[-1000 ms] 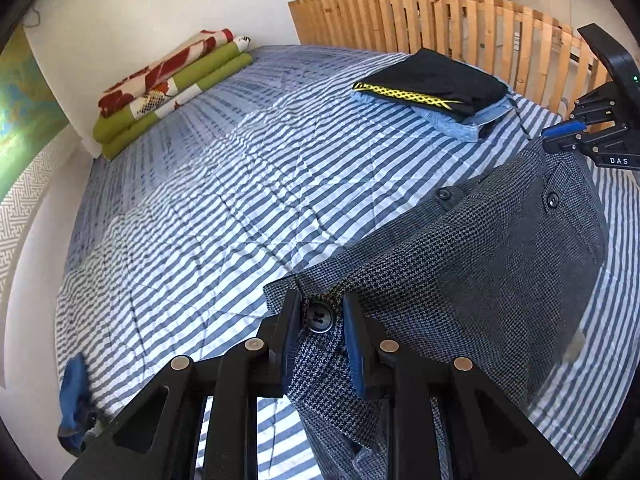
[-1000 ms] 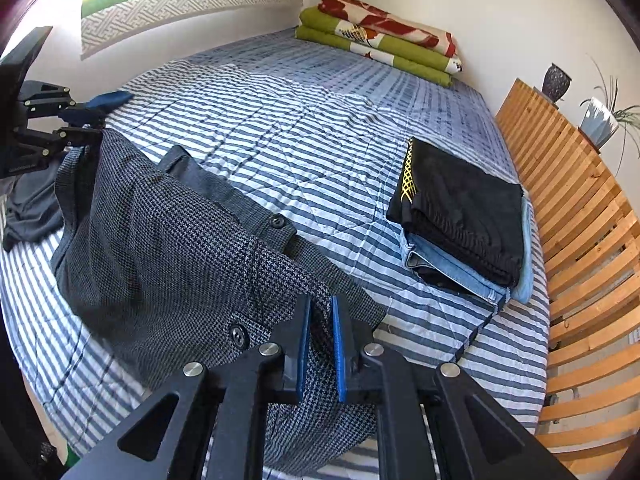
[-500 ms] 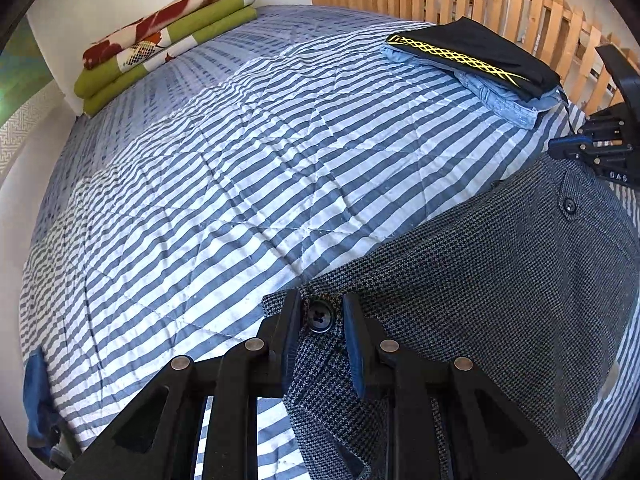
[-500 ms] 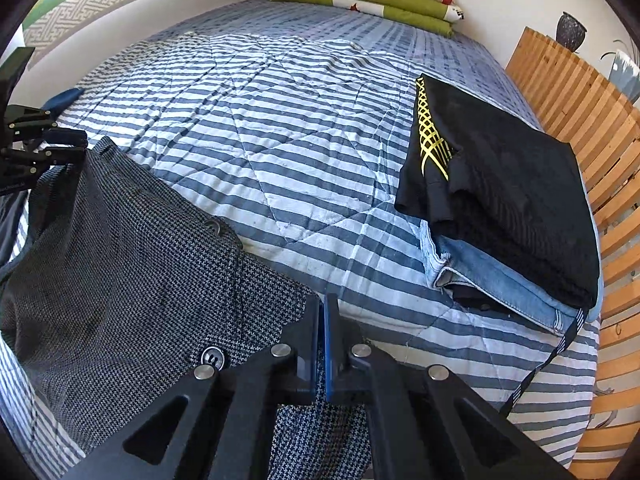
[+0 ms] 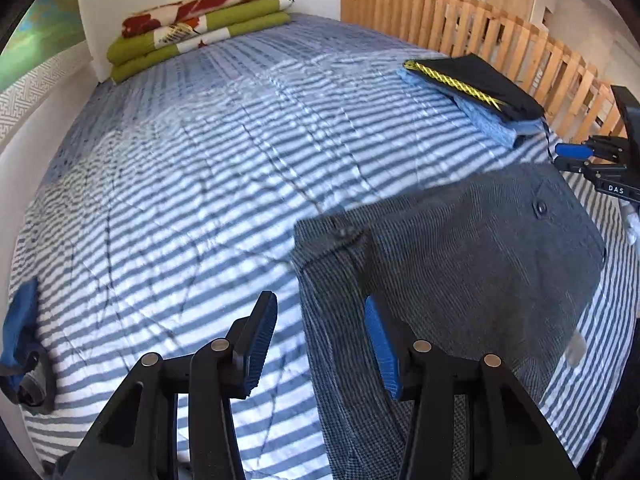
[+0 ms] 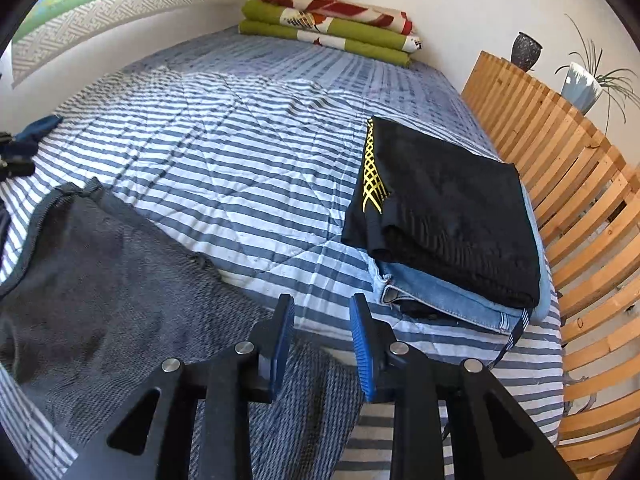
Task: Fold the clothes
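A: Where is the jacket (image 5: 460, 256)?
B: Spread flat on the striped bedspread (image 5: 208, 184) at the near edge, buttons showing.
A: And the tools?
B: The left gripper (image 5: 320, 340) has its jaws apart above the jacket's left edge, holding nothing. The right gripper (image 6: 322, 344) is spread too, over the jacket's right end.
A: Anything else?
B: A folded pile (image 6: 448, 216), black on top of denim, lies to the right by the wooden rail (image 6: 580, 184); folded blankets (image 6: 332, 26) sit at the far end.

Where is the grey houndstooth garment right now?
The grey houndstooth garment lies flat on the striped bedspread near the bed's front edge, just short of the folded clothes stack by the wooden slats, under both open grippers.
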`<action>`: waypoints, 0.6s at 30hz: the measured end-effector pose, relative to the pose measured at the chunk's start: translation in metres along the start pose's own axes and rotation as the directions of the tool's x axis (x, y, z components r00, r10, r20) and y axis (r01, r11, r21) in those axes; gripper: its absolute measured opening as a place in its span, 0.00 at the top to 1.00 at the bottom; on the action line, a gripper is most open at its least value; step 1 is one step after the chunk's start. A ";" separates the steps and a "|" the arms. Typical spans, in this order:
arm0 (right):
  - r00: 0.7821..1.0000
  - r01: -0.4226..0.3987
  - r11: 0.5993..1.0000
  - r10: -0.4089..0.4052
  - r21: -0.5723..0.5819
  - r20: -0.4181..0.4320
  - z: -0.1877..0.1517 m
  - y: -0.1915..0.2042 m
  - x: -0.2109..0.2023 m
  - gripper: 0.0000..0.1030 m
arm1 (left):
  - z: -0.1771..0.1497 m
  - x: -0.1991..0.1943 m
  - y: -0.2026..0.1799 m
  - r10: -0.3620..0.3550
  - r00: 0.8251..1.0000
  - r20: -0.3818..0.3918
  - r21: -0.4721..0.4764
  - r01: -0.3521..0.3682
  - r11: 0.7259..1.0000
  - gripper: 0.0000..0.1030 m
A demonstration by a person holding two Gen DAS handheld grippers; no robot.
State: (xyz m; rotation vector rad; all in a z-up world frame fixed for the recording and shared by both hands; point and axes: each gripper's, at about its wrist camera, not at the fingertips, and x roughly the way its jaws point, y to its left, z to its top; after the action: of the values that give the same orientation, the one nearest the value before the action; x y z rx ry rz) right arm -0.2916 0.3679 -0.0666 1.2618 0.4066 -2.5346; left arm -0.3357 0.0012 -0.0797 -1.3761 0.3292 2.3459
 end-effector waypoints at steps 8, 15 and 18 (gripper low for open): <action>0.996 0.039 0.992 -0.048 -0.121 -0.070 -0.017 0.025 0.017 0.65 | 0.019 0.052 0.025 -0.118 0.993 0.000 -0.232 0.115 0.966 0.55; 0.986 0.006 0.996 0.009 0.086 -0.168 -0.015 -0.035 0.058 0.40 | 0.026 0.045 0.013 -0.058 0.998 0.022 -0.168 0.061 0.984 0.72; 0.983 -0.071 0.981 0.100 0.180 -0.154 -0.023 -0.042 0.063 0.53 | 0.028 0.039 0.010 -0.033 0.999 0.031 -0.143 0.037 0.989 0.75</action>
State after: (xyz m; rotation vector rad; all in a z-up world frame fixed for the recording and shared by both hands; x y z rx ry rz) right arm -0.3267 0.4074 -0.1252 1.5213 0.1616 -2.4474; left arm -0.3791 0.0118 -0.1003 -1.3991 0.1291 2.3978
